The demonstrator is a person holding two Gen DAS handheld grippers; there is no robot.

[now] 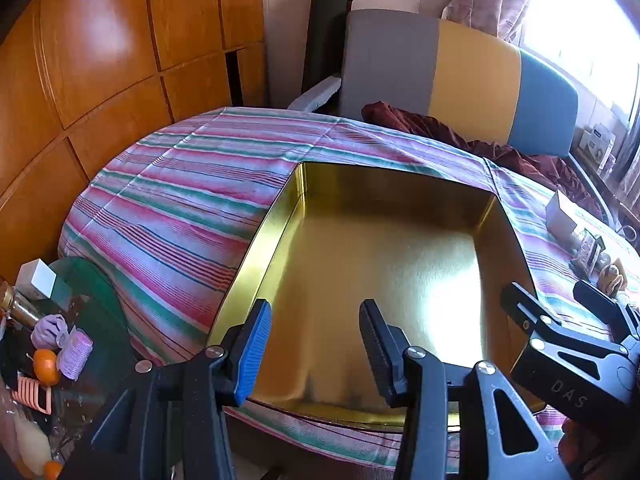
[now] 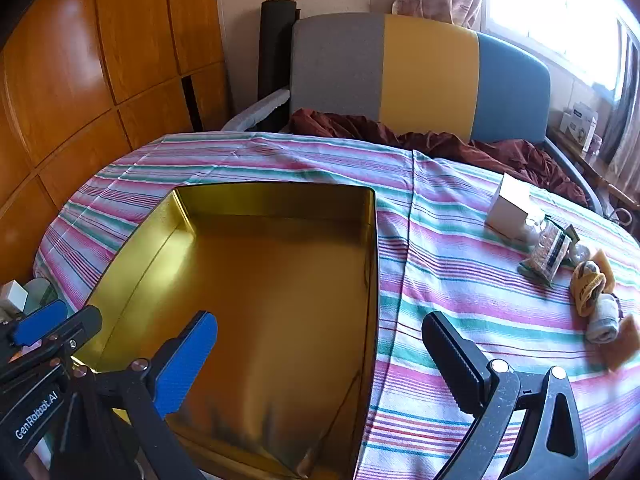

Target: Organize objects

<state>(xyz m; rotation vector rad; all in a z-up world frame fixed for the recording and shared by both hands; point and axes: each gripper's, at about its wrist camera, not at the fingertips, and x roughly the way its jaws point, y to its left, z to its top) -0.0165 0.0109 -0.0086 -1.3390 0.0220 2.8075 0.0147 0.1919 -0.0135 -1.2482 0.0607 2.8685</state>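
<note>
An empty gold metal tin [image 1: 360,264] lies open on the striped tablecloth; it also shows in the right wrist view [image 2: 260,280]. My left gripper [image 1: 316,320] is open and empty over the tin's near edge. My right gripper [image 2: 320,336] is open and empty over the tin's right wall; it also shows in the left wrist view [image 1: 560,300]. On the cloth to the right lie a white box [image 2: 510,208], a clear packet of small bits [image 2: 548,256], a yellow cloth item [image 2: 590,284] and a rolled grey sock [image 2: 604,322].
A grey, yellow and blue chair [image 2: 420,76] with a dark red cloth [image 2: 440,140] stands behind the table. Wooden panels [image 1: 100,60] line the left. A low glass side table [image 1: 80,320] at the left holds oranges, a purple item and bottles.
</note>
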